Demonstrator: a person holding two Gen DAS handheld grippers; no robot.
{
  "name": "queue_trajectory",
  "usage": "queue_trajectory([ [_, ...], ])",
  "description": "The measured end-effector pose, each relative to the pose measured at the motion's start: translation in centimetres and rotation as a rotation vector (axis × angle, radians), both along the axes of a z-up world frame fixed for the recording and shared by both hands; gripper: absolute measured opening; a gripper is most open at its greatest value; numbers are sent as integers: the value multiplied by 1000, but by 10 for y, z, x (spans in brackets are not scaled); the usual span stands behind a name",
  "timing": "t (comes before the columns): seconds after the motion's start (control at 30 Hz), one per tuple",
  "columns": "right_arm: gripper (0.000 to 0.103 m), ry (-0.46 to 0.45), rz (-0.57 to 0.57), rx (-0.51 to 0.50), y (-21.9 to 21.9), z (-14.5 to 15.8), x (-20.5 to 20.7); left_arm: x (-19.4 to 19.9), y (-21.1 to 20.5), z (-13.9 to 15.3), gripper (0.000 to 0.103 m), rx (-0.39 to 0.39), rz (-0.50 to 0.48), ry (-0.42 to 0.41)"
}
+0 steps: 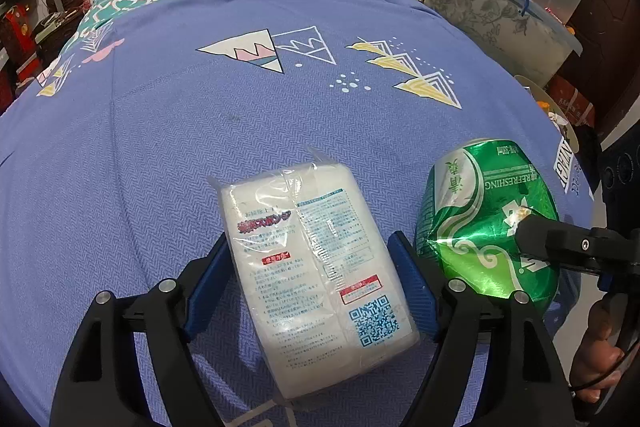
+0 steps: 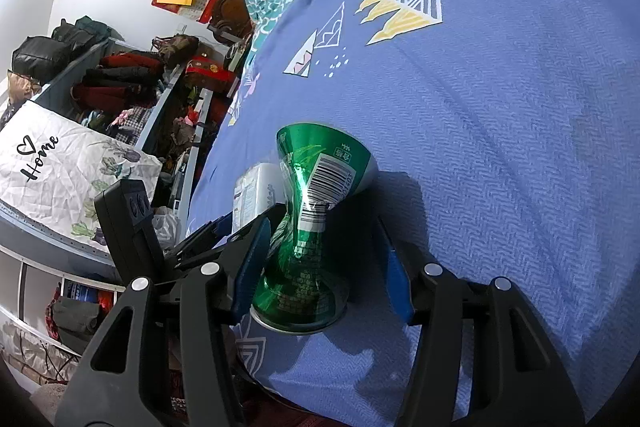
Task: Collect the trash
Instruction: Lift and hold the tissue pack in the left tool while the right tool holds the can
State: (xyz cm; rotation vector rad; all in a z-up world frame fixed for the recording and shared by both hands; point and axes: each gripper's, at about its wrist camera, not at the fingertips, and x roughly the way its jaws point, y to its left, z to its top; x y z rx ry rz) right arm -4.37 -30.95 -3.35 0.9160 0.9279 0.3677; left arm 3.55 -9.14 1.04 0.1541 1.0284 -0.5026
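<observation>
Blue bedsheet (image 1: 200, 147) lies under both our tools. Our left gripper (image 1: 310, 287) stands released around the white wrapped pack (image 1: 316, 267), pads just clear. To its right, our right gripper (image 2: 320, 259) straddles the crushed green can (image 2: 308, 235), jaws apart, right pad clear.

The crushed green can (image 1: 486, 223) carries the English word "REFRESHING", printed upside down in the left wrist view, beside white Chinese characters. In the right wrist view it shows a barcode (image 2: 330, 179) with digits too blurred to read. The wrapped white packet (image 1: 316, 267) bears small Japanese print, red label boxes and a blue QR code (image 1: 374, 323). A white cloth (image 2: 60, 163) reads "Home" under a heart.
</observation>
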Motion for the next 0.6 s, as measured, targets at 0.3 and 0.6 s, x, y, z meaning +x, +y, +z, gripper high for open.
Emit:
queue_trajectory([
  [0.3, 57, -9, -10, 21, -6, 1, -4, 0, -2, -1, 76, 7, -4, -6],
  [0.6, 57, -5, 9, 16, 0, 1, -3, 0, -3, -2, 77, 14, -7, -12],
])
